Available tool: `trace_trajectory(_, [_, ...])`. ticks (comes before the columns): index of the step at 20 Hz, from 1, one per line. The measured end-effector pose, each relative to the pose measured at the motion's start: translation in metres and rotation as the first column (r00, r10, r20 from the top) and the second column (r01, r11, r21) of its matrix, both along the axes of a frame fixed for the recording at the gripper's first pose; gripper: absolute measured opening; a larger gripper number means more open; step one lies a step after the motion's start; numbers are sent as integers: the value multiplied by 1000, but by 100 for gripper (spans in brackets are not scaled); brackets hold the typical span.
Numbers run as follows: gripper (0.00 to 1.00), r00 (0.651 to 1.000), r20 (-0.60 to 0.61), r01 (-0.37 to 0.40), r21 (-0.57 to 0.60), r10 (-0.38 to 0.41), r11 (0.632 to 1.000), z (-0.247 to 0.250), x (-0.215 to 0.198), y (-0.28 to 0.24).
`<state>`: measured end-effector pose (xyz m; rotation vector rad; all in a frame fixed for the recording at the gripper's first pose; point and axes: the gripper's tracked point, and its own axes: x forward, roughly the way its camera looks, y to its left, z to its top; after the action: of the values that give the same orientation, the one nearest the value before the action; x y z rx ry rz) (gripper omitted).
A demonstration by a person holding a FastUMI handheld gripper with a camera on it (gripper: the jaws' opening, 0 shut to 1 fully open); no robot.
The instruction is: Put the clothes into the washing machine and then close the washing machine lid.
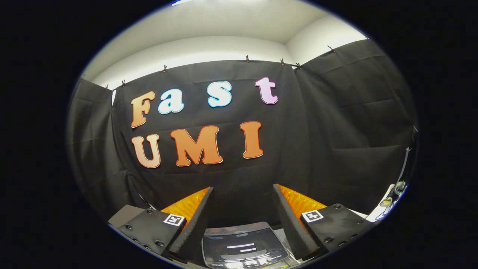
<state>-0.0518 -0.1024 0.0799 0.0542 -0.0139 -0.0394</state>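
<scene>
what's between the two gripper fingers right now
In the gripper view, the open gripper holds nothing; the washing machine, lid down, shows between and below its fingers.

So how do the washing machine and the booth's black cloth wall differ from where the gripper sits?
The washing machine sits low, between the open gripper fingers; the cloth wall stands upright well beyond them. The machine's lid is glossy, smooth and down; the wall is matte, creased fabric hung from clips. The fingers touch neither. Both are dark.
</scene>
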Motion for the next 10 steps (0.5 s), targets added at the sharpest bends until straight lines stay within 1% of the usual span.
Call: trace_trajectory(10, [98,999,-15,-29,-7,29,1000,-3,3,10])
